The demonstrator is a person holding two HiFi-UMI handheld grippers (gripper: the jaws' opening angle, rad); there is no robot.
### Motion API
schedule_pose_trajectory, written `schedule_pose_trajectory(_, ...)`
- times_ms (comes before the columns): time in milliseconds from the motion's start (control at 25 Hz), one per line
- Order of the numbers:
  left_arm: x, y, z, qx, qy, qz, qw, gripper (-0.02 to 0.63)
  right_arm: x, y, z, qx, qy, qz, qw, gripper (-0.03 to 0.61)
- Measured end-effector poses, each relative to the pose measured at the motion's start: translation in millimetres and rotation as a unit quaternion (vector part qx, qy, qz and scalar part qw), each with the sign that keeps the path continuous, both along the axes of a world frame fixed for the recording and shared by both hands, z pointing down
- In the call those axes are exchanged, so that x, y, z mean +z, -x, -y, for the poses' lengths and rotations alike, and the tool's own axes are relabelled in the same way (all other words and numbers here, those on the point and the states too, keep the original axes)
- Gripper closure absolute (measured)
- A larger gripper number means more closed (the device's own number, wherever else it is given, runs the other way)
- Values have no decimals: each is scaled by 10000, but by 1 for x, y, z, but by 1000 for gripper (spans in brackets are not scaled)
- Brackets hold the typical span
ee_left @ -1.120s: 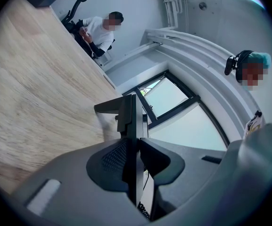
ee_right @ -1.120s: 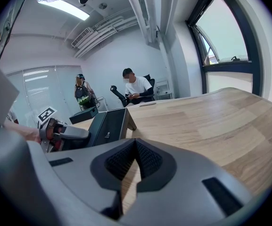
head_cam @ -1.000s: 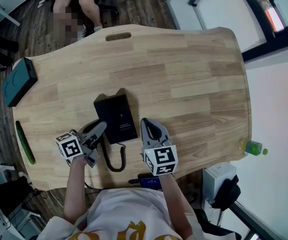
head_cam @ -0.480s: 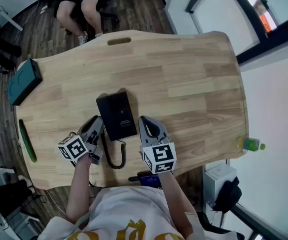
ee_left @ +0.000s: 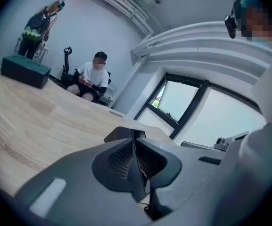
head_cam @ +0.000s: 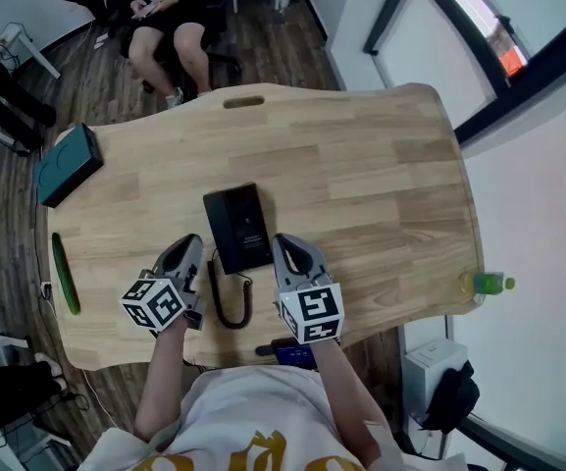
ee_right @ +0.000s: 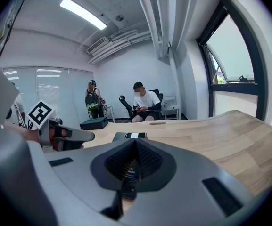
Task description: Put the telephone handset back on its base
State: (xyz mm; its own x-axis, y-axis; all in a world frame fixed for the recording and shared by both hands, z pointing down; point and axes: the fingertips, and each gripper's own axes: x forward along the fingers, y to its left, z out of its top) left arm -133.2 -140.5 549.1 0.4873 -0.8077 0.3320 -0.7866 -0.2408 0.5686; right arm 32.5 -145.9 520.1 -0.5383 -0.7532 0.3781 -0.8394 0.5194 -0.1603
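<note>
Nearest the wearer, the left gripper [head_cam: 191, 245] and the right gripper [head_cam: 282, 242] hover low over the near edge of the wooden table [head_cam: 361, 165], side by side, each with its marker cube toward the body. In each gripper's own view the jaws are pressed together with nothing between them. Between the two grippers a black coiled cord [head_cam: 230, 303] loops on the tabletop and runs up to the black telephone [head_cam: 239, 226]. The telephone lies flat just beyond the jaw tips, slightly nearer the left one, touching neither. At this size the handset cannot be told apart from the base. Farther left a long green object [head_cam: 64, 275] lies near the table's edge, and a dark green box [head_cam: 67, 165] sits at the far left corner. A green bottle [head_cam: 486, 284] stands at the right edge. Beyond the table a person [head_cam: 170, 8] sits on a chair.
</note>
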Motion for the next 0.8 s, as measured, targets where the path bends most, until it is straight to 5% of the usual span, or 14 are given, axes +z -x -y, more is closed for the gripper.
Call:
schedule_pose_trajectory(320, -48, -13, -22, 318, -657, 877, 9935, 611, -43, 9, -20, -103, -466, 38, 9989, 575)
schedule_pose_trajectory(800, -113, 6, -57, -293, -1439, 1161, 9823, 611, -87, 7, -63, 7, -1109, -223, 9936, 575)
